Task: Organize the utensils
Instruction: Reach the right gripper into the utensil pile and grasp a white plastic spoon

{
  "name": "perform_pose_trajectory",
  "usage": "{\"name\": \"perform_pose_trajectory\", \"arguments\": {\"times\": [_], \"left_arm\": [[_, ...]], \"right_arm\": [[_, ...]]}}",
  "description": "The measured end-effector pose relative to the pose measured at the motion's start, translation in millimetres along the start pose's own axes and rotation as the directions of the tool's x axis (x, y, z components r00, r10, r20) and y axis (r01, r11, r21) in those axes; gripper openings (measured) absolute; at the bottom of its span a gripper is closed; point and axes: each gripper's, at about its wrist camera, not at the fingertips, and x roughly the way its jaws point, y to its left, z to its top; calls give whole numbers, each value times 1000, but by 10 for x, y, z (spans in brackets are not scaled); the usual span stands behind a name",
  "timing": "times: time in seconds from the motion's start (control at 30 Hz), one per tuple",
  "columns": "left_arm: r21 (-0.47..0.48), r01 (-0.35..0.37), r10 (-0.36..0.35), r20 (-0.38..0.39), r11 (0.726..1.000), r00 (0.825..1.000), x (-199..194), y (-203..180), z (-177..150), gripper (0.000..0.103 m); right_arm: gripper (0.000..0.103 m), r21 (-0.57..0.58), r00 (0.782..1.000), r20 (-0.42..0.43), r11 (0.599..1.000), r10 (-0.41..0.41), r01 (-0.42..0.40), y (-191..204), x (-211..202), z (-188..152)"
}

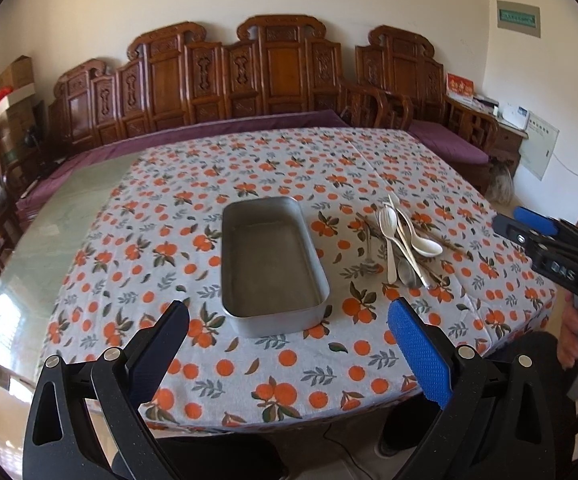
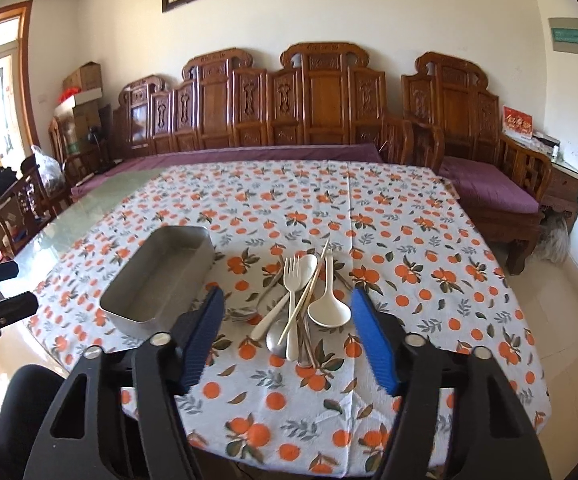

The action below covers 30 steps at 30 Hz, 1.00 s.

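Task at start, none sorted yet. Metal tray (image 1: 273, 256) sits empty on worktop (image 1: 249, 364); utensil pile (image 2: 301, 304) (forks, spoons, chopsticks) lies loose just beside it, w/ nothing moved in. Left tool (image 1: 289, 332): jaws apart, empty, facing tray. Right tool (image 2: 287, 334): jaws apart, empty, aimed at pile. All pieces remain to transfer.

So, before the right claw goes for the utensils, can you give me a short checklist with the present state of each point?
1. Metal tray empty: ok.
2. Utensil pile beside tray, on tablecloth: ok.
3. Right claw open, nothing held: ok.
4. Left claw open, nothing held: ok.
5. Utensils separated: not ok, they overlap.
6. Right claw touching the pile: cannot tell.
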Motion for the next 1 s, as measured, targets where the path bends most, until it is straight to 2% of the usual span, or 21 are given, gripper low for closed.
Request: {"name": "perform_pose_trajectory", "arguments": {"times": [0.27,0.53,0.7,0.9,1.0], "left_arm": [[29,49,-47,-36,998,998,324,-74,122,96],[45,93,-89,-67,995,994,702,-253,301,84],[43,106,-102,-79,993,992,910,-374,365,84],[23,110,-107,-96,994,990,1053,-428,367,84],[24,111,-108,-106,994,989,1091,-450,344,83]], "right_arm": [[48,18,993,-113,999,34,-32,-200,684,-31],[43,22,981,-190,999,49,-46,-330,1287,-41],[32,45,967,-238,996,86,-78,-367,1653,-2],[29,84,946,-288,988,146,-127,-308,1834,-111],[29,49,941,-319,994,109,-99,-253,1883,-169]]}}
